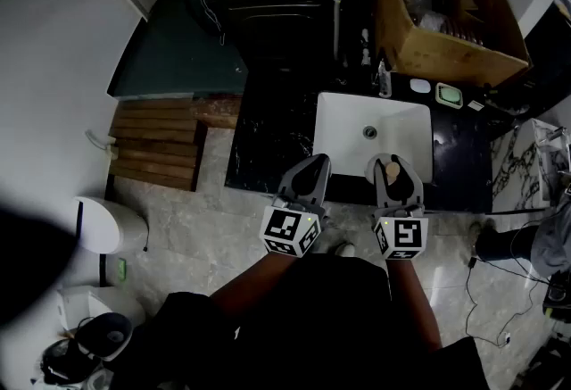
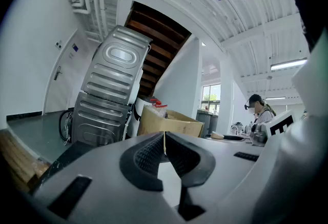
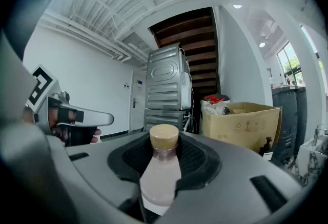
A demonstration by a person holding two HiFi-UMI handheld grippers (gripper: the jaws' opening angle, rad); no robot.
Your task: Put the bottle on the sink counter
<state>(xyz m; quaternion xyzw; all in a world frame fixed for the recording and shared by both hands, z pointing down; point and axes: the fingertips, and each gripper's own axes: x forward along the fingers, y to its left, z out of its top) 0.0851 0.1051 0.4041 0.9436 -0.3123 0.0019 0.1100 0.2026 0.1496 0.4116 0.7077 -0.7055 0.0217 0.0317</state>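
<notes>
While the right gripper (image 1: 394, 168) is clamping its jaws on the pale bottle (image 3: 160, 177), the carrying step is under way and the setting-down is not yet done. The bottle is lying along the jaws with its tan cap (image 3: 164, 138) pointing forward, away from the person, and it is being held in the air at about the front edge of the white sink (image 1: 339, 125). It is touching neither the basin nor the black counter (image 1: 268, 143). The left gripper (image 1: 314, 167) is hovering just beside the right one with its jaws pressed together on nothing, so it is taking no part in the hold.

The next move is calling for a bare patch of counter, and the dark stretches on either side of the basin are looking free near the front. The bottle is probably tilted well off upright, though the head view is too dark and too steep to be sure. It is therefore going to need turning until its base is facing down. Then it is a matter of lowering it until it is resting flat, and only then opening the jaws. The small items by the tap and the cardboard box (image 1: 446, 49) behind are crowding the back edge, which is worth avoiding.
</notes>
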